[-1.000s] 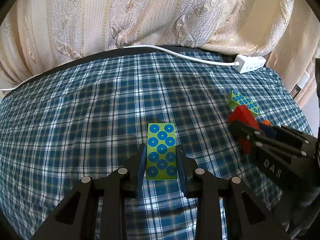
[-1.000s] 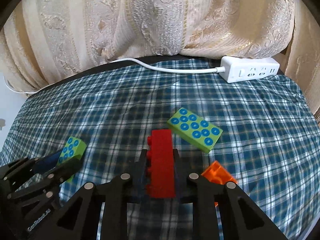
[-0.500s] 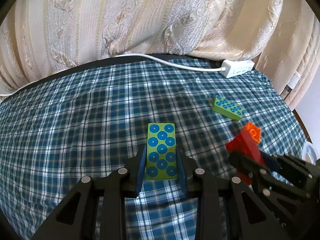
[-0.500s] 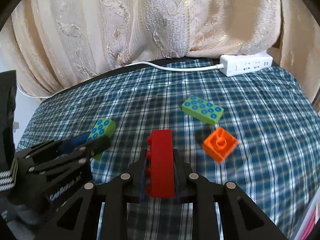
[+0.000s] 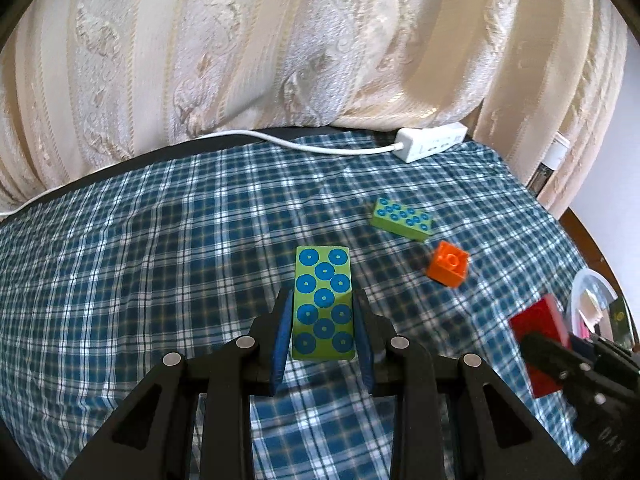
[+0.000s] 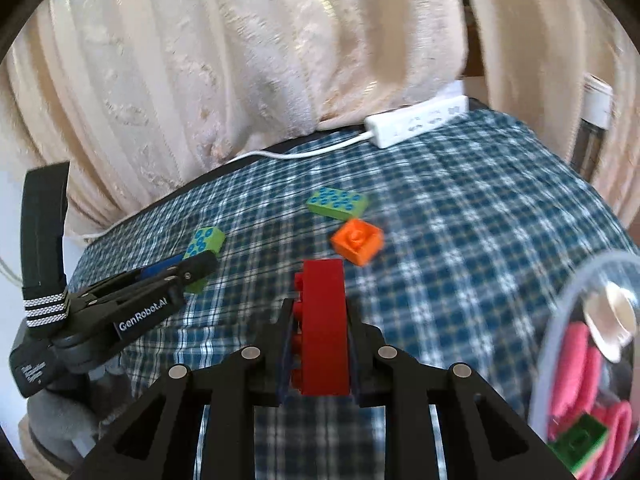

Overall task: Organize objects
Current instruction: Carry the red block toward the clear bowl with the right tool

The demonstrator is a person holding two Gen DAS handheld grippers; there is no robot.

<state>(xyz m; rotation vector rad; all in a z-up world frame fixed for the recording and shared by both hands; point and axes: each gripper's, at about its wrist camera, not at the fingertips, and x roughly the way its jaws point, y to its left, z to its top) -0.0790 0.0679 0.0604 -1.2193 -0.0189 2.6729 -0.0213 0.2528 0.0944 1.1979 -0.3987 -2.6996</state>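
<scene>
My left gripper is shut on a green brick with blue studs and holds it above the checked cloth. It also shows in the right wrist view. My right gripper is shut on a red brick, held on its side; the brick also shows at the right of the left wrist view. A second green studded brick and an orange brick lie on the cloth ahead of both grippers; they also show in the right wrist view.
A blue checked cloth covers the table. A clear container holding pink pieces and a green brick stands at the right. A white power strip with its cable lies at the back edge, below cream curtains.
Both grippers have risen and drawn back with their bricks. The right gripper has swung right, bringing the clear container into view. The orange brick now lies uncovered.
</scene>
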